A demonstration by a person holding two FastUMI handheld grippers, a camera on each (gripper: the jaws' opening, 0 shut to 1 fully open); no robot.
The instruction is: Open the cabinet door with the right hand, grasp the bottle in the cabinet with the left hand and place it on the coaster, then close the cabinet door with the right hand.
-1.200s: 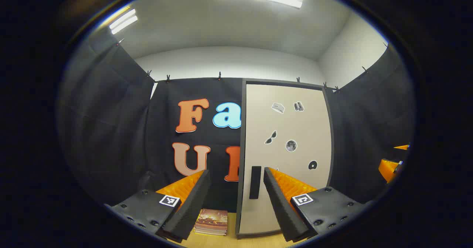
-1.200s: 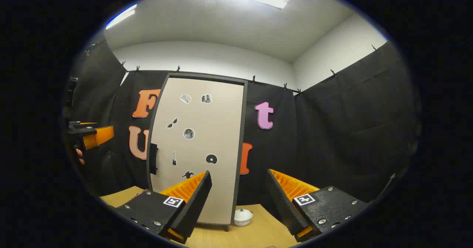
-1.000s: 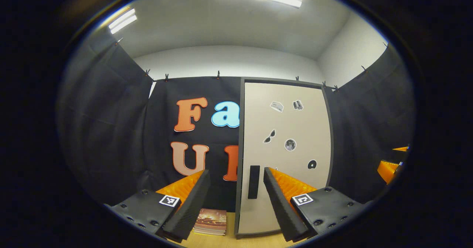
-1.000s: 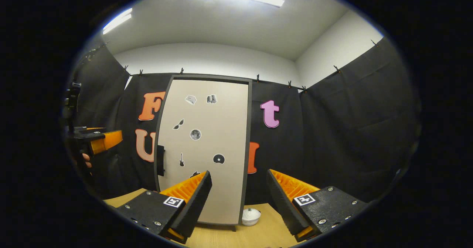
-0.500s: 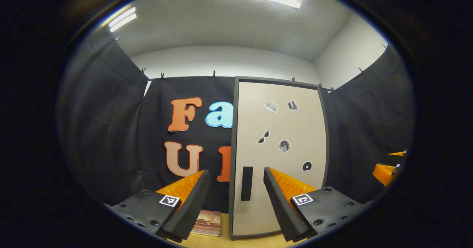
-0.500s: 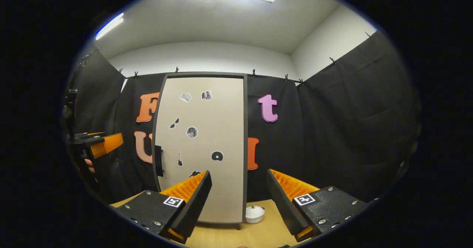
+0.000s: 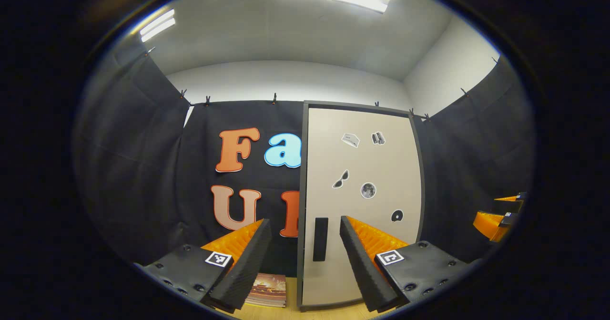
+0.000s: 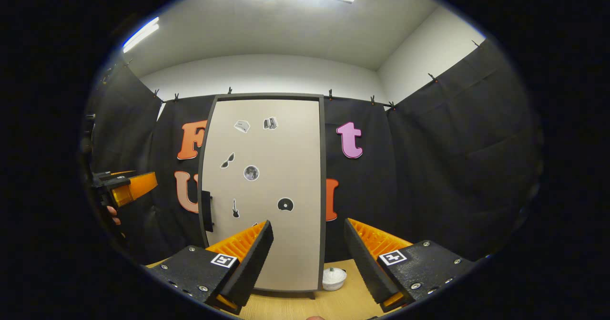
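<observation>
Cabinet door (image 8: 264,191) was shut, flush in its dark frame, standing on the wooden table (image 8: 290,305) against the back cloth; the bottle was presumably behind it, so hidden, nothing to confirm. Door handle (image 8: 207,211), a dark vertical bar, sat at the door's left edge in the right gripper view, and showed between the left gripper's fingers in the left gripper view (image 7: 320,239). Over the last second the door slid a bit sideways in both views and sat slightly lower in the left one, so both hands only drifted and re-aimed; no contact, handle untouched. Judgement: task was at the very start, opening step not begun. Right gripper (image 8: 307,258) was spread wide, holding nothing, pointed at the door's lower right part, well apart from the handle. Left gripper (image 7: 305,255) was also spread and empty; its far-off shape with a bit of the hand showed at the left edge of the right gripper view (image 8: 125,189). A small white lidded thing (image 8: 333,278) stood on the table just right of the door foot; too small to say what it was. A stack of booklets (image 7: 267,291) lay left of the door, partly cut off by a finger. Coaster: couldn't pick it out. Stickers on the door were too small to matter.
</observation>
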